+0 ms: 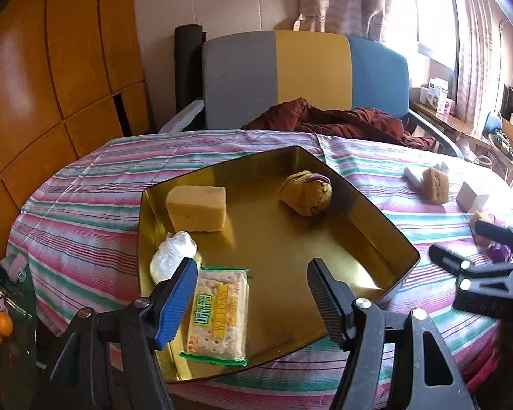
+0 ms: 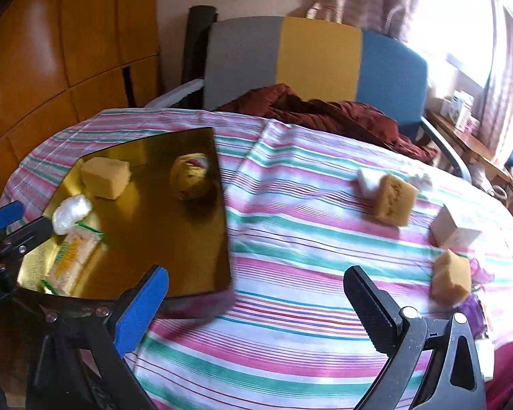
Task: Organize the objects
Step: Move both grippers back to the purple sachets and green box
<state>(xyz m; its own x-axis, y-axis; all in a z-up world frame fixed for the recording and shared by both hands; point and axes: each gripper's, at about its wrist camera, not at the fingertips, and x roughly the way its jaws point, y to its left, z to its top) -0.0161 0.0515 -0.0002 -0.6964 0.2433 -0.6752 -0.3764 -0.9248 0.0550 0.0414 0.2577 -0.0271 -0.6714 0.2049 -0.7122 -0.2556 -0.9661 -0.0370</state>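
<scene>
A gold tin tray [image 1: 376, 218] lies on the striped tablecloth, also in the right wrist view [image 2: 219, 239]. In it are a yellow sponge block [image 1: 196, 208], a small yellow plush pouch [image 1: 306, 189], a white plastic ball [image 1: 171, 256] and a cracker packet [image 1: 219, 314]. My left gripper [image 1: 249, 304] is open and empty over the tray's near end, just above the packet. My right gripper [image 2: 256, 311] is open and empty over bare cloth right of the tray. Two sponge pieces [image 2: 393, 200] [image 2: 451, 278] and a white box [image 2: 453, 229] lie on the cloth to its right.
A grey, yellow and blue chair [image 1: 307, 75] with a dark red cloth [image 1: 342, 119] stands behind the table. Wooden cabinets [image 1: 51, 85] are at the left. A cluttered shelf [image 1: 461, 116] runs by the window at the right. A purple item [image 2: 475, 311] lies near the table's right edge.
</scene>
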